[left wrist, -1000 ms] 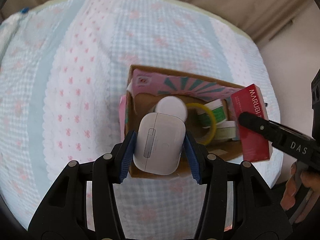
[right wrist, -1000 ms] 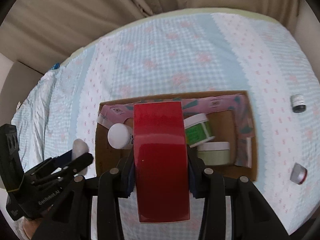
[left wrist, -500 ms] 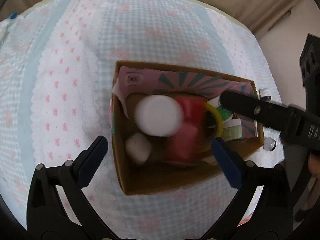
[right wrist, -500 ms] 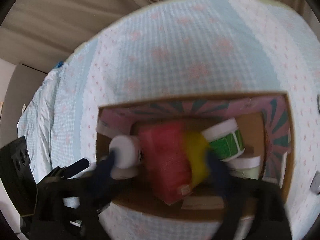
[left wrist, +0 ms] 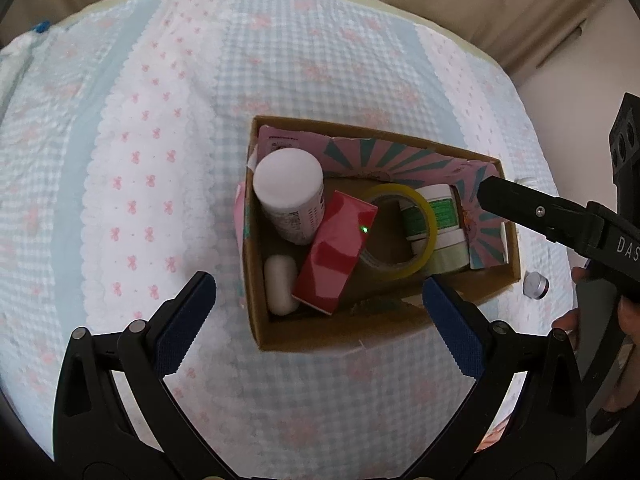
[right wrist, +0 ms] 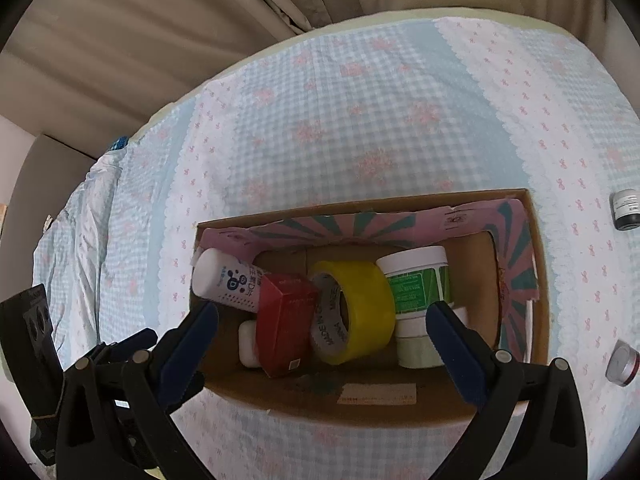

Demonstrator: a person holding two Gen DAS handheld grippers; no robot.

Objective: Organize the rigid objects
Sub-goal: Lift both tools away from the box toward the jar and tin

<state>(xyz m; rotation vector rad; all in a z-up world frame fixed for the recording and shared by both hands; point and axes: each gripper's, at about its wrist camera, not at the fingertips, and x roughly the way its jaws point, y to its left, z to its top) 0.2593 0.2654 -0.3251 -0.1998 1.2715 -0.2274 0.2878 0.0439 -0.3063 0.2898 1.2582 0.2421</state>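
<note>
A cardboard box (left wrist: pixel 340 336) (right wrist: pixel 360 404) sits on the bed. Inside lie a red carton (left wrist: pixel 336 252) (right wrist: pixel 286 320), a white earbud case (left wrist: pixel 280 284) (right wrist: pixel 248 344), a white bottle (left wrist: pixel 290 196) (right wrist: pixel 228 280), a yellow tape roll (left wrist: pixel 400 232) (right wrist: pixel 352 316) and a green-label jar (left wrist: pixel 438 212) (right wrist: pixel 420 280). My left gripper (left wrist: pixel 316 312) is open and empty above the box's near wall. My right gripper (right wrist: pixel 324 340) is open and empty over the box; it also shows in the left wrist view (left wrist: pixel 560 220).
A pale jar (right wrist: pixel 420 350) lies under the green one. A small dark jar (right wrist: pixel 626 210) and a small silver-capped jar (right wrist: pixel 620 362) (left wrist: pixel 536 285) lie on the checked bedspread (right wrist: pixel 360 140) right of the box. Curtains hang beyond the bed.
My left gripper opened and let the white earbud case fall into the box. My right gripper opened and dropped the red carton into the box. Both have pulled back a little.
</note>
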